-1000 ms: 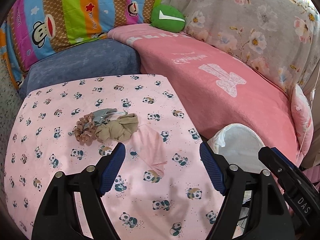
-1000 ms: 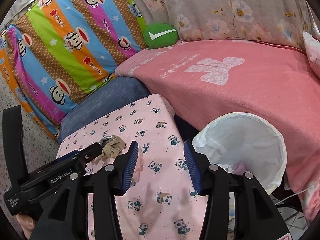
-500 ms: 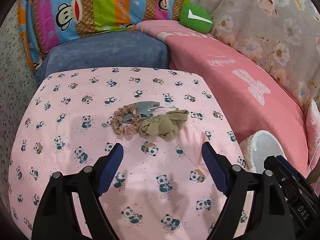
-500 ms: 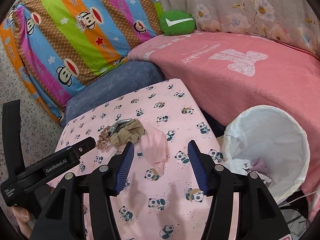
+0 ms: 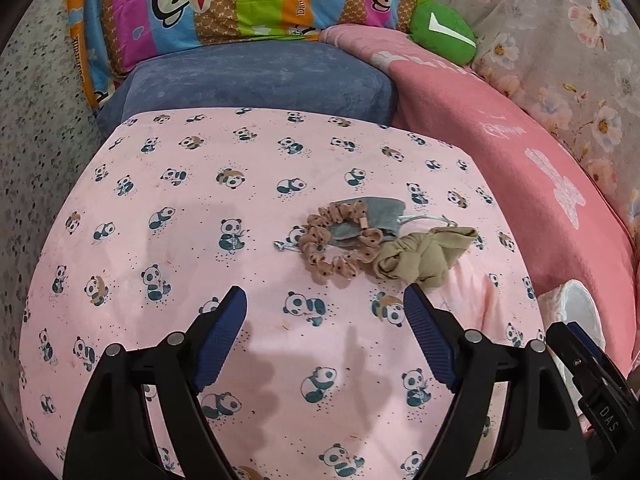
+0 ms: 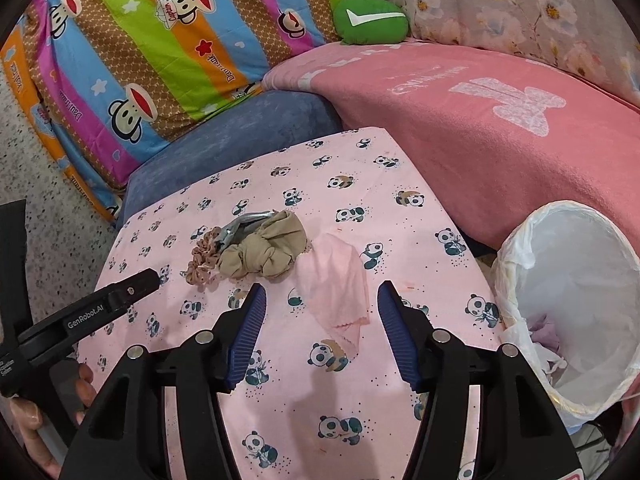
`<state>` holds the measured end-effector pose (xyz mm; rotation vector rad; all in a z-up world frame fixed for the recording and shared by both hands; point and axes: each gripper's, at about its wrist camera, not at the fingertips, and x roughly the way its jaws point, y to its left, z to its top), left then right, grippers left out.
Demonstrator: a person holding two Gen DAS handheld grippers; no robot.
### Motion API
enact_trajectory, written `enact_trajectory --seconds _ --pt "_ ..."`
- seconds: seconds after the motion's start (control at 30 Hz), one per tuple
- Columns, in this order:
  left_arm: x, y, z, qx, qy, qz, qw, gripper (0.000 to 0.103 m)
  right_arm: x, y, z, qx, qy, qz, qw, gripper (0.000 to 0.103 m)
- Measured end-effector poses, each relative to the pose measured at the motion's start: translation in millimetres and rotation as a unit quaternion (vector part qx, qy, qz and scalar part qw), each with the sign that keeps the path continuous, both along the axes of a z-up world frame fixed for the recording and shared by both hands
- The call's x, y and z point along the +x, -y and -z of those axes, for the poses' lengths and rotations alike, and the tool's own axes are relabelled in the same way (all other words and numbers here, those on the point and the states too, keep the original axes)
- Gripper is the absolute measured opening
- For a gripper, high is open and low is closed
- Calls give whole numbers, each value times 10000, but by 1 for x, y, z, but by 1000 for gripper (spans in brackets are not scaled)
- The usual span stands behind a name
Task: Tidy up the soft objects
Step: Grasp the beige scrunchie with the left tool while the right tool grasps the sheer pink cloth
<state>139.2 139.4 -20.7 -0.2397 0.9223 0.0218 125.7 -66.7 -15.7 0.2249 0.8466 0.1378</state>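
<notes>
On the panda-print tablecloth [image 5: 200, 208] lies a small heap: a brown dotted scrunchie [image 5: 334, 246], a grey drawstring pouch [image 5: 378, 216] under it, a knotted beige stocking [image 5: 424, 258] and a pale pink cloth [image 6: 334, 280]. My left gripper [image 5: 325, 334] hovers open just short of the scrunchie, with nothing between its fingers. My right gripper [image 6: 321, 330] is open too, its blue pads flanking the near end of the pink cloth. The heap also shows in the right wrist view, with the scrunchie [image 6: 202, 260] left of the stocking [image 6: 266, 250].
A white-lined bin [image 6: 572, 304] stands right of the table with a purple item inside. Behind are a blue cushion [image 5: 256, 80], a pink blanket [image 6: 500, 120], a striped monkey-print pillow [image 6: 140, 52] and a green cushion [image 6: 370, 20]. A hand [image 6: 28, 428] holds the left gripper's handle.
Both views have swung left and come closer over the table. The heap has shifted right in the left wrist view, and the bin has slid toward the right edge. Both grippers stay open.
</notes>
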Motion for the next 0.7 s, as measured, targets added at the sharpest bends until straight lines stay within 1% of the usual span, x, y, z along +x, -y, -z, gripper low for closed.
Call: enact_trajectory --seconds 0.27,0.5,0.7 --pt "29 -21 20 -14 -195 -225 9996 77 30 -9 26 -115 -222 -4 9997 59" --pt "53 -18 36 60 -299 -128 9995 77 52 -9 48 -113 -412 91 9990 59" --pt "62 -16 46 68 -336 -58 9994 76 65 -13 63 -153 -536 80 9984 59"
